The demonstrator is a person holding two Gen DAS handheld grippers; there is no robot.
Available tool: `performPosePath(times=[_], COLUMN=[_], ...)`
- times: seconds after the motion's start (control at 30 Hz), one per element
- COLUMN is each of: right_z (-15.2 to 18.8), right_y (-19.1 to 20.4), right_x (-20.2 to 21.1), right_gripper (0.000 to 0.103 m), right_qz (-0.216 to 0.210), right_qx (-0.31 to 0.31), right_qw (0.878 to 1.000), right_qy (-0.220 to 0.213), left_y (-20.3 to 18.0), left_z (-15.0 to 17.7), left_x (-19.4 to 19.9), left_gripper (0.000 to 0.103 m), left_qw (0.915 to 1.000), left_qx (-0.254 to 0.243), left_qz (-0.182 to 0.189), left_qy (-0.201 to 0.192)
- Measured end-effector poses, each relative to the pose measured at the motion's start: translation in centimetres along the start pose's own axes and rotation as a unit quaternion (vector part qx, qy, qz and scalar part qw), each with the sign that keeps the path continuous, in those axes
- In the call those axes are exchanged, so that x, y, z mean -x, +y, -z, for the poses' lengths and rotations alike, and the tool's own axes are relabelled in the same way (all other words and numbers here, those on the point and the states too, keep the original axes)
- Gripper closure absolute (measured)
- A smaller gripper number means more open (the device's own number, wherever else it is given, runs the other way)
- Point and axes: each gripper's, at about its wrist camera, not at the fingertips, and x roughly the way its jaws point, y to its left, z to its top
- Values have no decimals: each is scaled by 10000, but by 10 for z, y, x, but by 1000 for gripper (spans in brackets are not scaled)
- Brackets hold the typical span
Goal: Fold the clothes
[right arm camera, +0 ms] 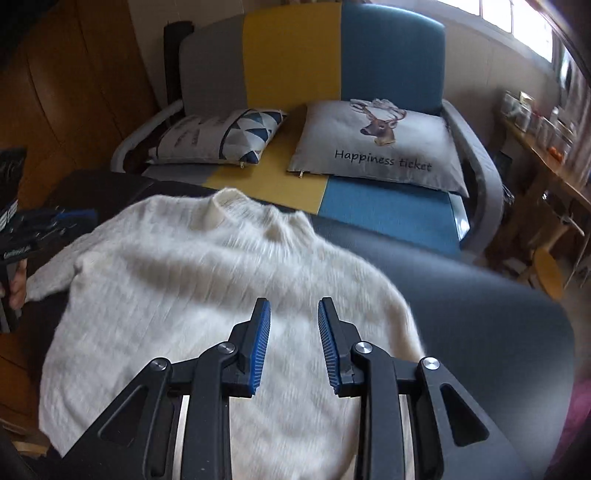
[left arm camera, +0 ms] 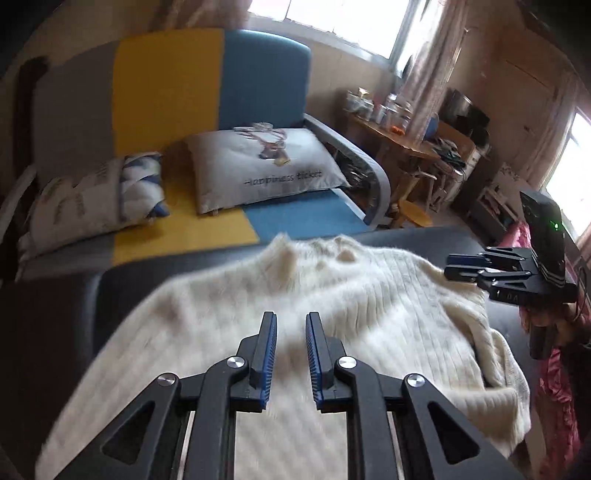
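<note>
Cream ribbed knit covers most of both views: a sweater (left arm camera: 303, 295) lies spread flat on a dark padded surface (right arm camera: 480, 295), its high collar (right arm camera: 225, 201) pointing toward the sofa beyond. In the right wrist view one sleeve (right arm camera: 48, 284) trails off to the left edge of the garment; in the left wrist view the cloth bunches into folds (left arm camera: 491, 354) along the right side.

Both tools hang above the sweater and touch nothing. The left gripper (left arm camera: 291, 321) shows its jaws set narrow, a slim gap between the blue ribbed pads with only the knit far below visible through it. The right gripper (right arm camera: 294, 306) holds its jaws somewhat wider apart, again with nothing between them. Each tool also appears in the other's view: the right one at the right edge over the sweater's bunched side, the left one at the left edge near the sleeve, gripped by a hand (right arm camera: 16, 288).

Behind the surface stands a sofa (right arm camera: 388, 55) in grey, yellow and blue panels. Two cushions rest on its seat: one with blue triangles (right arm camera: 221, 136), and a grey one with a deer head and the words "Happiness ticket" (right arm camera: 376, 144). A cluttered wooden desk (left arm camera: 399, 136) sits by a bright window (left arm camera: 332, 18) with curtains, and a yellow stool (left arm camera: 413, 216) stands below it.
</note>
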Motion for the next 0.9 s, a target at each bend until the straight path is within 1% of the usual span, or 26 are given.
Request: performPosePath(times=[0.07, 0.13, 0.17, 0.23, 0.3, 0.4, 0.5, 0.53, 0.6, 0.67, 0.7, 0.8, 0.9], right_z=[-8, -14, -17, -23, -29, -34, -34, -34, -31, -28, -27, -25, -27], right_y=[5, 10, 12, 15, 19, 23, 25, 26, 26, 27, 28, 34, 38], right_x=[-21, -38, -46, -60, -73, -94, -115, -122, -123, -122, -122, -121, -123], right_gripper=[73, 73, 73, 73, 73, 73, 73, 71, 70, 70, 73, 87, 95], right_qz=[9, -58, -130, -162, -180, -6, 318, 433, 441, 470, 503, 709, 901], right_qx=[74, 120, 149, 172, 213, 502, 769, 862, 965, 1051, 1104, 1250, 1235], right_qw=[9999, 9996, 9994, 9988, 9980, 9951, 9902, 9880, 9883, 9882, 9879, 9869, 9870], right_qy=[124, 240, 285, 433, 572, 851, 1124, 1208, 1099, 1013, 961, 732, 490], left_y=[-4, -9, -11, -12, -7, 1, 4, 5, 4, 4, 4, 5, 5], left_z=[-13, -18, -20, -21, -21, -23, -21, -20, -17, -15, -13, -8, -3], left_x=[-23, -46, -57, -74, -91, -107, -121, -125, -129, -129, -128, -127, -122], left_gripper=[88, 88, 88, 88, 88, 88, 88, 88, 88, 88, 88, 88, 88], left_qw=[9997, 9989, 9981, 9962, 9948, 9931, 9907, 9899, 9897, 9913, 9922, 9945, 9962], left_qx=[-196, -360, -445, -602, -630, -608, -698, -745, -818, -698, -609, -344, -147], left_qz=[-122, -18, -8, -160, -185, -163, -156, -171, -195, -255, -292, -405, -508], left_qy=[102, 315, 418, 602, 779, 992, 1155, 1198, 1156, 1086, 1043, 908, 695])
